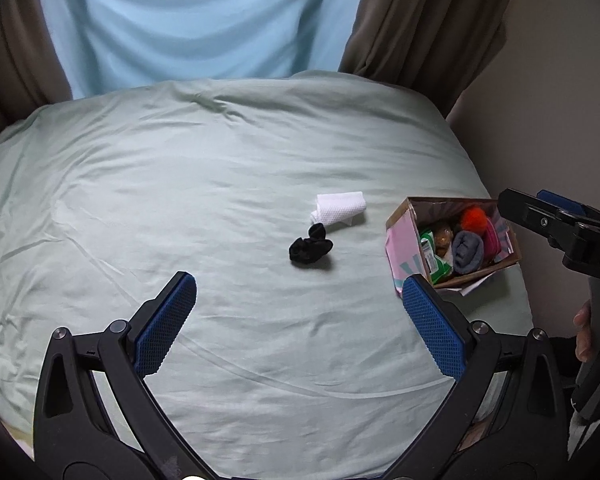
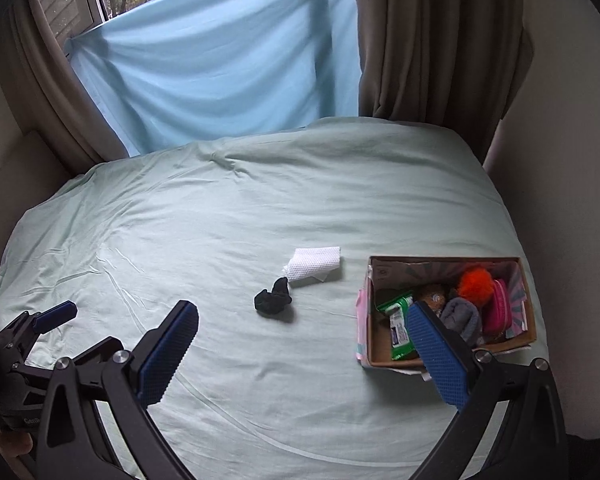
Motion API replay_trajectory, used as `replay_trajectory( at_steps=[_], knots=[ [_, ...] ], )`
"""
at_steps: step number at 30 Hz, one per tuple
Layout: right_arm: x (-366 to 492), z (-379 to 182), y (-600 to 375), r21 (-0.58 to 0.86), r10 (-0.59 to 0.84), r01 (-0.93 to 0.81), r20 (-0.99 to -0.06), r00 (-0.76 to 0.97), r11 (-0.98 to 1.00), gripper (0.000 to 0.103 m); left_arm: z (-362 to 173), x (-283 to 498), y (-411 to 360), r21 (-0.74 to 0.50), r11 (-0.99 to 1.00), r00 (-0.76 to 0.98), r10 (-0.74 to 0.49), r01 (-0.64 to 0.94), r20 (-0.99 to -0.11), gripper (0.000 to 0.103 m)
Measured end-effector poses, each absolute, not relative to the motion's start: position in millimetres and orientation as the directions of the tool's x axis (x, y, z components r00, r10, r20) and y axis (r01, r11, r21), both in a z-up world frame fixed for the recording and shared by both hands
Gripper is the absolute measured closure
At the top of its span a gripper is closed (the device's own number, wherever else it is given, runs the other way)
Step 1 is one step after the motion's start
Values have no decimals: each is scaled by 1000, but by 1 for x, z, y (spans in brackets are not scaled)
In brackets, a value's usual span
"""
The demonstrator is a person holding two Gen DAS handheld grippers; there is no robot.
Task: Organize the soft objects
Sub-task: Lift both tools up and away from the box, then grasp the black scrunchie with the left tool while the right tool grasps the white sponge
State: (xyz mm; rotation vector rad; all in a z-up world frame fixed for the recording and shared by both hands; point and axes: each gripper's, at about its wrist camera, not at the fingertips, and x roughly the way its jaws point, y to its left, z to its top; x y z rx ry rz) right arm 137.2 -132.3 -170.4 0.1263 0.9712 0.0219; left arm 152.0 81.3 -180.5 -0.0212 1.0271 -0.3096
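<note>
Bed (image 1: 180, 200) covered in a pale green sheet, lightly creased. Two loose soft items lie on it, toward the right edge, apart from the box.

White cloth (image 1: 340, 209): waffle-textured, folded into a loose roll, one corner sticking out at the lower right. Black scrunchie (image 1: 311, 249): gathered fabric ring, crumpled, one lobe reaching up toward the cloth. From the left wrist view the two look to be touching or nearly so; cannot tell which.

Cardboard box (image 2: 384, 354): open top, pink print outside, sits at the right edge of the bed. Contents: green wipes packet (image 2: 398, 322), grey knit item (image 2: 462, 318), orange pompom (image 2: 475, 283), pink pouch (image 2: 498, 308), and a brownish item, too small to identify.

Left gripper (image 1: 300, 312): jaws spread wide, blue textured pads facing inward, nothing between them; hovers above the sheet near the front edge, pointed at the scrunchie. In the right wrist view it appears low at the left side.

Right gripper (image 2: 304, 344): jaws likewise parted and empty, its right finger overlapping the box in view. A hand (image 1: 583, 332) shows on its handle at the right side of the left wrist view.

Behind the bed: light blue sheet (image 2: 220, 80) over a window, brown curtains (image 2: 440, 40) at either side.
</note>
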Motion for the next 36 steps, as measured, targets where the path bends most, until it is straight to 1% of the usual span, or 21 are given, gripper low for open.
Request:
replay_trajectory(
  at_steps=[4, 9, 15, 21, 23, 25, 32, 36],
  knots=[
    [174, -188, -129, 104, 84, 8, -842, 534, 995, 0, -198, 179, 73, -176, 949, 458, -282, 261, -843, 1],
    [228, -226, -126, 84, 102, -58, -875, 473, 995, 0, -235, 212, 54, -186, 944, 432, -292, 271, -853, 1],
    [290, -294, -123, 71, 111, -120, -920, 375, 990, 0, -299, 251, 30, -190, 939, 380, -294, 288, -877, 1],
    [330, -368, -129, 110, 131, -89, -951, 281, 990, 0, -361, 280, 13, -193, 940, 328, -284, 281, -901, 2],
    [339, -392, -130, 123, 141, -85, -958, 250, 989, 0, -383, 286, 5, -193, 938, 305, -281, 289, -910, 6],
    [347, -411, -129, 118, 136, -89, -965, 224, 989, 0, -404, 291, -3, -188, 935, 286, -276, 300, -917, 12],
    [367, -477, -125, 140, 150, -81, -979, 141, 987, 0, -465, 302, -30, -159, 930, 237, -245, 332, -940, 25],
    [369, -494, -121, 120, 130, -87, -983, 132, 989, 0, -487, 305, -41, -148, 924, 215, -234, 353, -948, 34]
  ],
)
